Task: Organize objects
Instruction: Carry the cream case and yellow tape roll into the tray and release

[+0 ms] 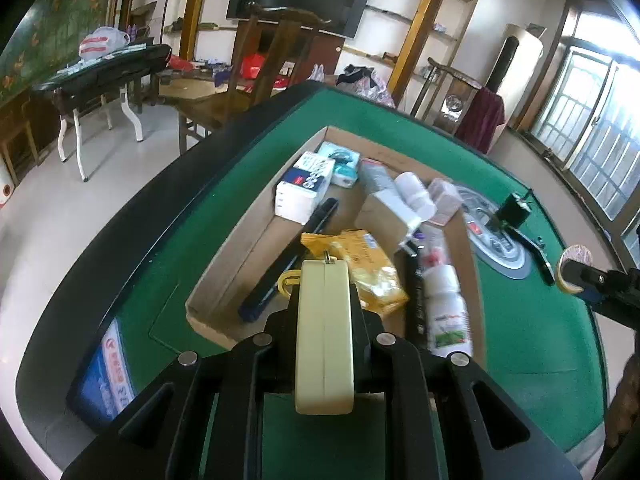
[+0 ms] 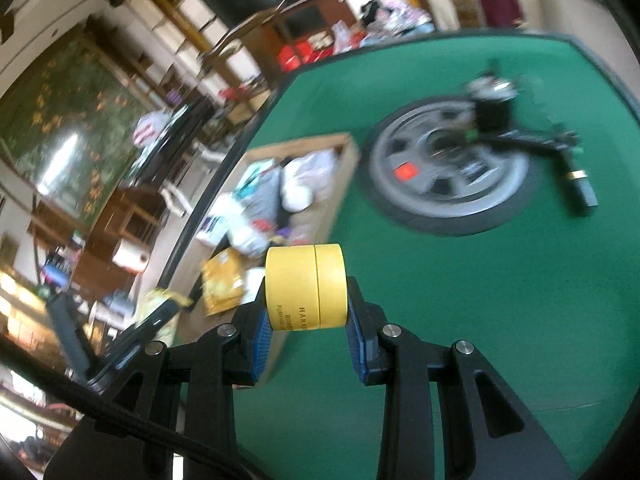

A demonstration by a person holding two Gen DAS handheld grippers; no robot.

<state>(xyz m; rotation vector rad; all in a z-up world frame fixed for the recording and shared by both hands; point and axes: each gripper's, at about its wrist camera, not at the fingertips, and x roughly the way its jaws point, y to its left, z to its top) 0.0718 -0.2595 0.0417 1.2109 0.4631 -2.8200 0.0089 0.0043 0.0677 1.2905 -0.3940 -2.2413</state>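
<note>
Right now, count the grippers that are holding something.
2. The left gripper is shut on a cream case above the cardboard box; the right gripper clamps a yellow jar.

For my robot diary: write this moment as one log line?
left tool: shut on flat cream case | right tool: shut on round yellow jar | cardboard tray: part-filled

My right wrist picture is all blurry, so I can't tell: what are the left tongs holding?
Observer: The left tongs are shut on a flat cream case, at the near end of the box.
Operator: Anything on the case?
Observer: A small metal ring at its far tip.
Operator: Is a bottle in the box?
Observer: Yes, a white bottle with a green label lies along the right wall.
</note>
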